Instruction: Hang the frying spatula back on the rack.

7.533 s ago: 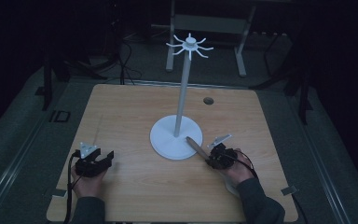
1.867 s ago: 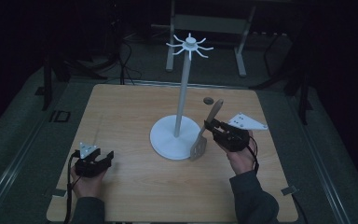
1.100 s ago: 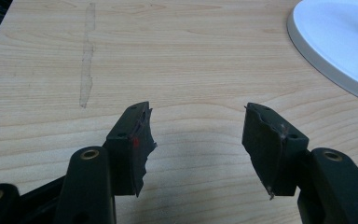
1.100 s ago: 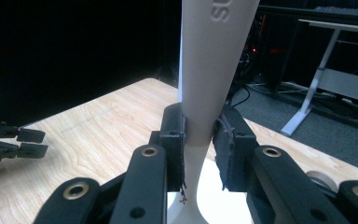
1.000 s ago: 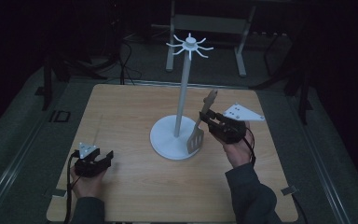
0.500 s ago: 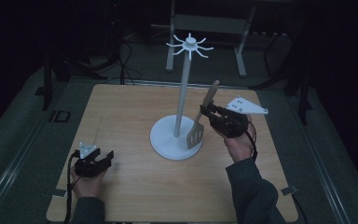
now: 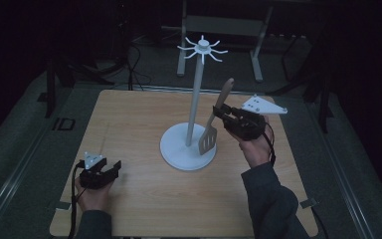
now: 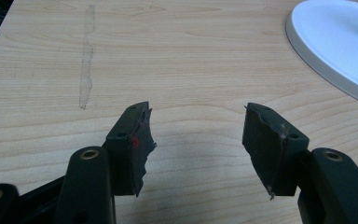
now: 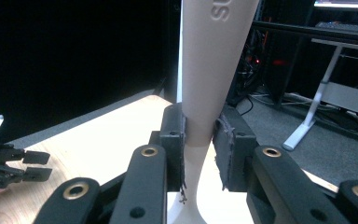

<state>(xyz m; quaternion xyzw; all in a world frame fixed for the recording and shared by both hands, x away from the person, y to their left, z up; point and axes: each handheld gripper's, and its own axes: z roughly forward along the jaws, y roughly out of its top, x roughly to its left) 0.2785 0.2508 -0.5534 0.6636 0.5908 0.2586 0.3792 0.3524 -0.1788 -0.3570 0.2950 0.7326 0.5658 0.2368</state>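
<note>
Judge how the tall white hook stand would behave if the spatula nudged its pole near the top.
The hook stand looks apt to rock: its pole is tall and thin. Its wide round base probably resists tipping. The spatula, clamped in the right tool, keeps straight, so it seems stiff enough to push.

Raised letters "SU", cut off by the top edge of my right gripper view, stand on the beige handle of the spatula (image 9: 209, 70). In the high view, the mark "ID" (image 7: 59, 124) sits on the dark floor beside the table's left edge. I can read no other text.
</note>
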